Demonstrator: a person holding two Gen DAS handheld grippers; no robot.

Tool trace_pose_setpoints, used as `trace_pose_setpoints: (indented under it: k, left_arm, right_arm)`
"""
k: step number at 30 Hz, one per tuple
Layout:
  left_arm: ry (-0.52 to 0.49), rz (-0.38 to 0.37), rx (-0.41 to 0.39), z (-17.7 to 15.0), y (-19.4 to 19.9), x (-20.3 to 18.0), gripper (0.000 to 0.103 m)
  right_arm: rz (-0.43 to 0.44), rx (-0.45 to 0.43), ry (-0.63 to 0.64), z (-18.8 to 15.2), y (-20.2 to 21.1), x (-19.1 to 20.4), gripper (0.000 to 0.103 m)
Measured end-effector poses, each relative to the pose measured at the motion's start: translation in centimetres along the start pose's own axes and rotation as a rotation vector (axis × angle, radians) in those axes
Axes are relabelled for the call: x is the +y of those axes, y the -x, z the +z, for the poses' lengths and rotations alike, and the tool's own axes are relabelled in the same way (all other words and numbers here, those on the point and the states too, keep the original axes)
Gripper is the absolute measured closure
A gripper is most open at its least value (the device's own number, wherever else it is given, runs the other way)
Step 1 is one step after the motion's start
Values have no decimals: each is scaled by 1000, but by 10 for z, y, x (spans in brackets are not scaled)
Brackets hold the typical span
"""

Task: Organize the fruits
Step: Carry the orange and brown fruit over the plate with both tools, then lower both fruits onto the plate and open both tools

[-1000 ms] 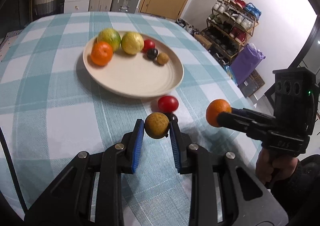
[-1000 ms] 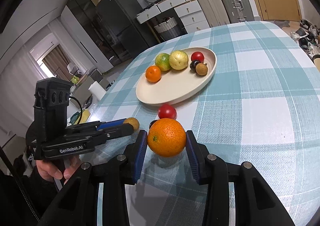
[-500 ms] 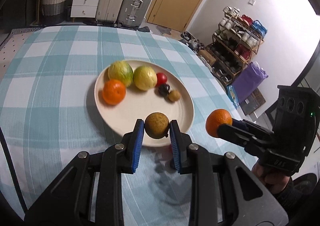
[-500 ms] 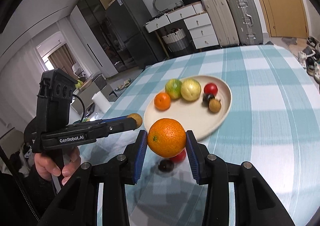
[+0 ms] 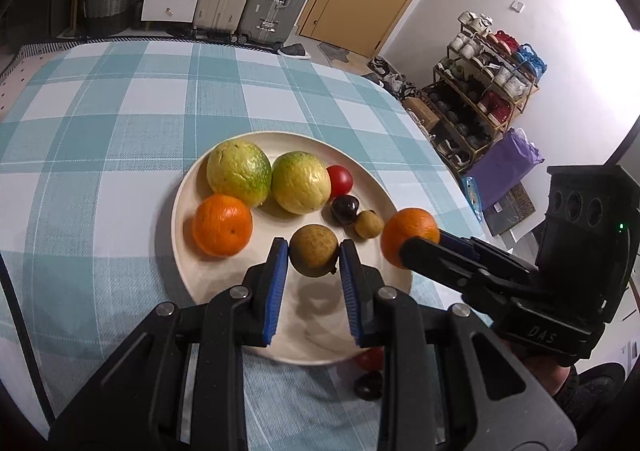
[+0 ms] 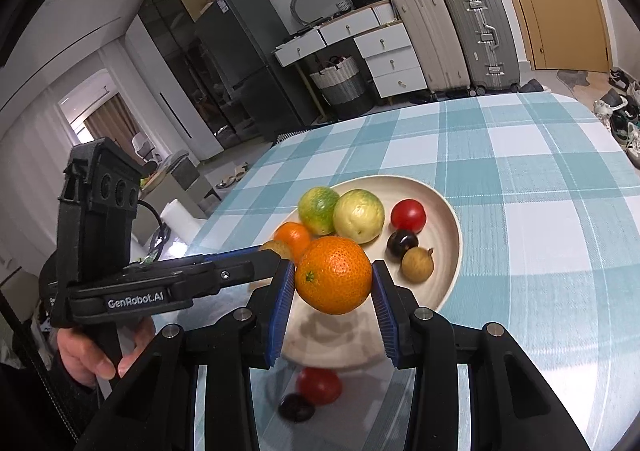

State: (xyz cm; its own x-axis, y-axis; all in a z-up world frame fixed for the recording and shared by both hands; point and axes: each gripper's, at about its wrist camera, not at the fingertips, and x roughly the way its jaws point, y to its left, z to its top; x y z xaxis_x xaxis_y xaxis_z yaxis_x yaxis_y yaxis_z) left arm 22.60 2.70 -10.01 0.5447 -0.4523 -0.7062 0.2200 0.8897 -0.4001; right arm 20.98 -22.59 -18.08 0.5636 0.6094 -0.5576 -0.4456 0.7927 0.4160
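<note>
Left tongs: I grip the brown fruit above the plate.
Right tongs: clamped on my orange, over the plate's 7 o'clock rim.
Hidden: red tomato and dark fruit on the tablecloth, blurred, half behind my fingers.

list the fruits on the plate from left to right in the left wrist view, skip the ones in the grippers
orange → green-yellow citrus → yellow citrus → red tomato → dark plum → small brown fruit
</note>
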Motion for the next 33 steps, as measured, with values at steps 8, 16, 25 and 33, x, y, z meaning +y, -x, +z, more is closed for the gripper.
trace_pose_setpoints:
  k: [8,16,25,33]
  left_arm:
    - [-1,12,8,15,-18,4,79]
    - [6,27,21,20,-31,8,79]
    - [49,43,25,25,-27,9,79]
    - [34,82,1,15,1,1,79]
  right_arm:
    - [-7,35,-26,12,-27,-12,63]
    - [-22,91,-31,16,-46,-20,63]
    - [-19,37,-35,23,-45,-18,50]
    - [-53,-30,-21,21,-14,-16,40]
